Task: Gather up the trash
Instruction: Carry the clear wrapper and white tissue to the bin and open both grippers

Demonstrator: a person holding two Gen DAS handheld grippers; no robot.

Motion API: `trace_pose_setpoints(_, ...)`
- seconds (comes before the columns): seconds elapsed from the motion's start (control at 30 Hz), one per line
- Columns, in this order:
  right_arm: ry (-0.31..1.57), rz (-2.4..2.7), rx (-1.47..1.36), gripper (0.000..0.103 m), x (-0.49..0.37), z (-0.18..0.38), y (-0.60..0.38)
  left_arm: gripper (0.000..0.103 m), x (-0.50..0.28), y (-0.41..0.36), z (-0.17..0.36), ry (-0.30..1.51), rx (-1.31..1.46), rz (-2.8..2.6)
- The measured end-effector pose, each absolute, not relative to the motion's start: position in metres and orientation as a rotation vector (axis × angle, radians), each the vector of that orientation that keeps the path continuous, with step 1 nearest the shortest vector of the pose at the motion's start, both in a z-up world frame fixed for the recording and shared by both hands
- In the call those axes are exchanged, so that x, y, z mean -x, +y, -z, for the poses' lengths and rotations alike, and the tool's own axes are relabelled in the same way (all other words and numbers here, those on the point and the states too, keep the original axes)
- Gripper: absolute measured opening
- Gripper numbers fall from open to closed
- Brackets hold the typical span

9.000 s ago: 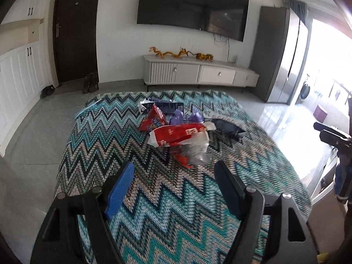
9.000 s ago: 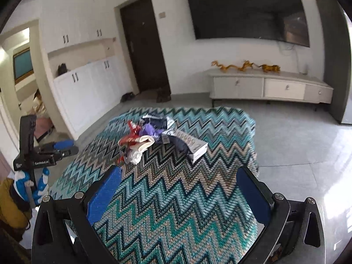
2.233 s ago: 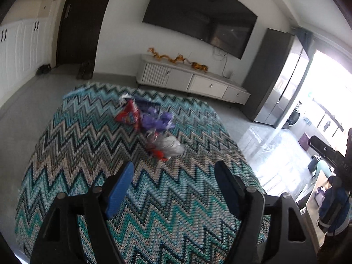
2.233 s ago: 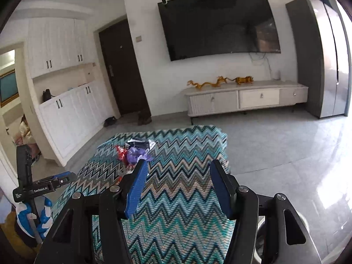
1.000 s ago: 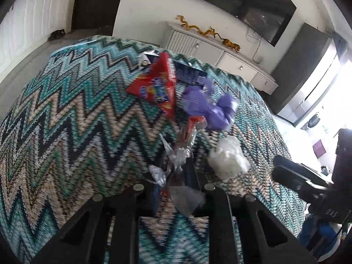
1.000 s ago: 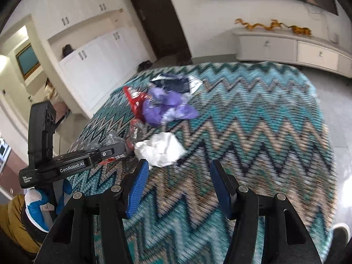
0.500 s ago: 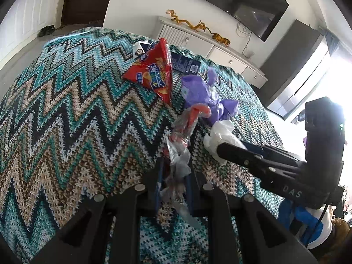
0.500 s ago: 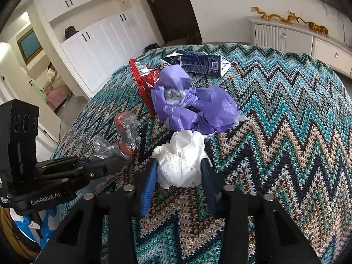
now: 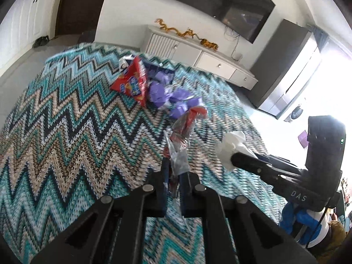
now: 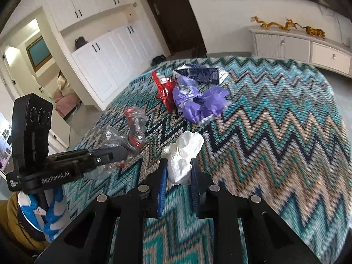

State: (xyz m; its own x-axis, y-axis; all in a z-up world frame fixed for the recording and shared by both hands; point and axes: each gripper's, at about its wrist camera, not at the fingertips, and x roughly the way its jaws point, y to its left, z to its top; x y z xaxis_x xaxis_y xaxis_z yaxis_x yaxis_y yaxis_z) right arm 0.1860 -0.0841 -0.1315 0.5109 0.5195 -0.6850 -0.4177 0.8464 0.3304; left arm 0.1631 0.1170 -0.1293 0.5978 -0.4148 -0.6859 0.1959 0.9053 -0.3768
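A zigzag rug (image 9: 66, 132) carries the trash. My left gripper (image 9: 175, 169) is shut on a clear-and-red plastic wrapper (image 9: 184, 129), which hangs up out of its fingertips above the rug. My right gripper (image 10: 178, 176) has its jaws closing on a crumpled white tissue (image 10: 184, 151), and the pads press on it. In the right wrist view the left gripper (image 10: 110, 154) reaches in from the left with the wrapper (image 10: 134, 129). In the left wrist view the right gripper (image 9: 233, 158) comes in from the right with the tissue (image 9: 231, 145). A red snack bag (image 9: 132, 83), purple wrapping (image 10: 200, 105) and a dark blue packet (image 10: 202, 73) lie farther back.
A white TV cabinet (image 9: 198, 55) with gold ornaments stands against the far wall under a wall-mounted TV (image 9: 215, 2). White cupboards (image 10: 105, 55) and a dark door (image 10: 176, 15) are on the left, a grey fridge (image 9: 286, 66) on the right. A gloved hand (image 10: 52, 209) holds the left gripper.
The right gripper's jaws closed around the white tissue and lifted it. The left gripper rose with the plastic wrapper held in it. Both grippers drew back from the pile.
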Motion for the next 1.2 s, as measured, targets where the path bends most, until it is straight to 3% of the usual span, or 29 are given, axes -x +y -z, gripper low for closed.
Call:
trace_pose_setpoints(0.6,0.642,-0.213,-0.272,0.020,-0.029,0.077,-0.270,0.007,-0.098,-0.002,0.055,0.756,0.064,0.580)
trace_pose_setpoints(0.9,0.656,0.026,-0.399,0.020,0.030,0.111,-0.382,0.007,-0.092,-0.122,0.059,0.802,-0.115,0.744)
trace_pose_setpoints(1.2,0.733,0.127,-0.513,0.020,0.032,0.173,-0.445,0.007,-0.100,-0.253,0.104,0.903,-0.261,0.852)
